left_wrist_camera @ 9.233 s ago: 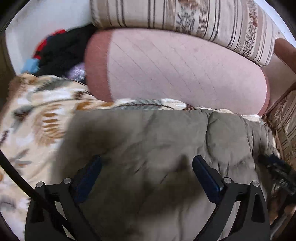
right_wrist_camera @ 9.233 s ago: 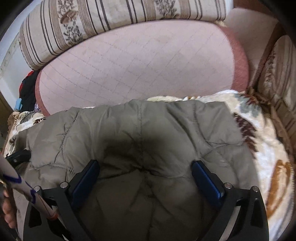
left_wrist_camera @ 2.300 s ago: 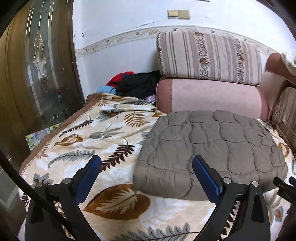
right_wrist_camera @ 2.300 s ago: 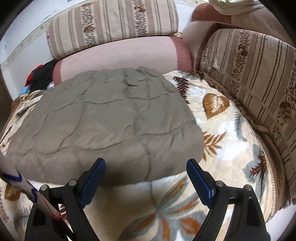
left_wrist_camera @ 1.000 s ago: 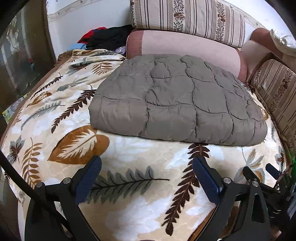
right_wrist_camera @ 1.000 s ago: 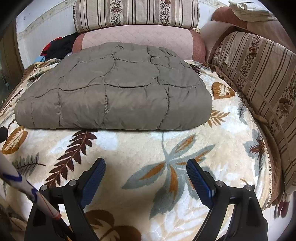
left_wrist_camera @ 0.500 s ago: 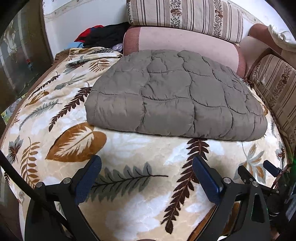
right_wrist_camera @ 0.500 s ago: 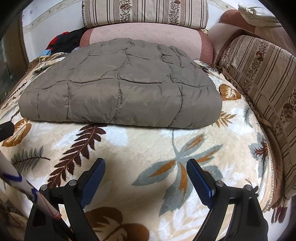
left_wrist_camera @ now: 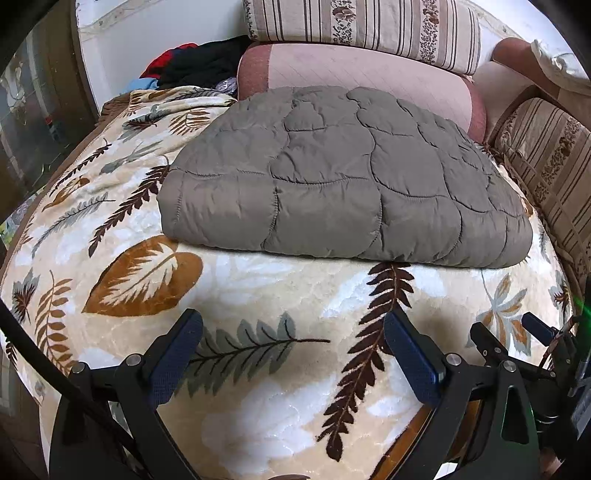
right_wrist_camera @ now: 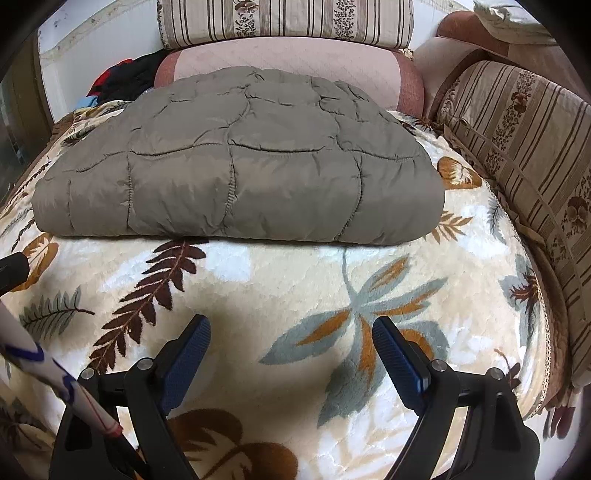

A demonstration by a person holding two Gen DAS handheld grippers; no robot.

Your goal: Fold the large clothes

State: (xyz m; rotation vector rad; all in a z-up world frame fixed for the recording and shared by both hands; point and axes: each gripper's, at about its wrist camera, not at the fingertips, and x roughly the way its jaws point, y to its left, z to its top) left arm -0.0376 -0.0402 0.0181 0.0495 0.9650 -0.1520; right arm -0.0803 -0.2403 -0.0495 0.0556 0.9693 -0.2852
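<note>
A grey-brown quilted padded garment [left_wrist_camera: 343,177] lies folded into a thick rectangle on the leaf-patterned blanket [left_wrist_camera: 258,288], its back edge against the pink bolster. It also shows in the right wrist view [right_wrist_camera: 243,166]. My left gripper [left_wrist_camera: 291,332] is open and empty, above the blanket in front of the garment's near edge. My right gripper [right_wrist_camera: 291,332] is open and empty, also short of the near edge. The right gripper's tips show at the lower right of the left wrist view [left_wrist_camera: 517,332].
A pink bolster [left_wrist_camera: 369,70] and a striped cushion [left_wrist_camera: 362,26] stand behind the garment. A striped sofa arm [right_wrist_camera: 524,140] runs along the right. A heap of dark and red clothes [left_wrist_camera: 199,62] lies at the back left. A glazed door [left_wrist_camera: 22,122] stands at the left.
Both grippers have drawn back from the folded garment over the last seconds and dropped lower over the blanket. In the last half second the view has shifted only slightly. Both stay open.
</note>
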